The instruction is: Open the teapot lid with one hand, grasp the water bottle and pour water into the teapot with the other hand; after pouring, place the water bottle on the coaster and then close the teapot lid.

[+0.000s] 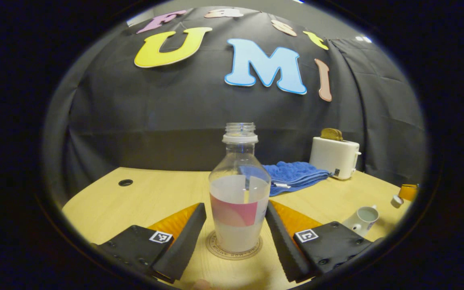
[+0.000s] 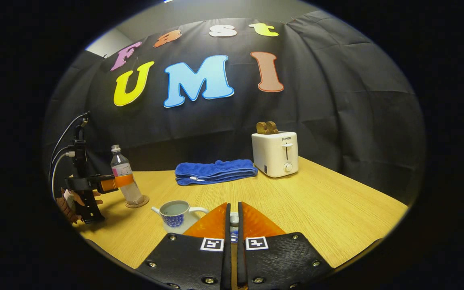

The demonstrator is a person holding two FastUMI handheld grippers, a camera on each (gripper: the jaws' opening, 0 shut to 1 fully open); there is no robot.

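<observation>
Water bottle (image 1: 239, 189) is standing upright on the coaster (image 1: 234, 245), uncapped, roughly half full, at the near left of the table (image 1: 151, 193). The left gripper (image 1: 236, 229) straddles it, fingers spread to either side, and from its own view there looks to be a sliver of gap on both flanks, so I'd call that a let-go rather than a squeeze. In the right gripper view a hand (image 2: 71, 205) holds that gripper up beside the bottle.

Over to the teapot (image 2: 175, 213): it sits open just right of the bottle, lid off, and there seems to be water inside, so the pour looks done. The right gripper (image 2: 234, 225) is nearly closed, its two fingers pinching a small knobbed piece that I take for the teapot lid (image 2: 234, 219), held near and to the right of the pot.

Farther back lie a folded blue towel (image 2: 215, 171) and a white toaster (image 2: 275, 154) with toast in its slots.

So by my reckoning: lid opened, water poured, bottle parked on the coaster. What's left is bringing that lid over the open pot and setting it down.
</observation>
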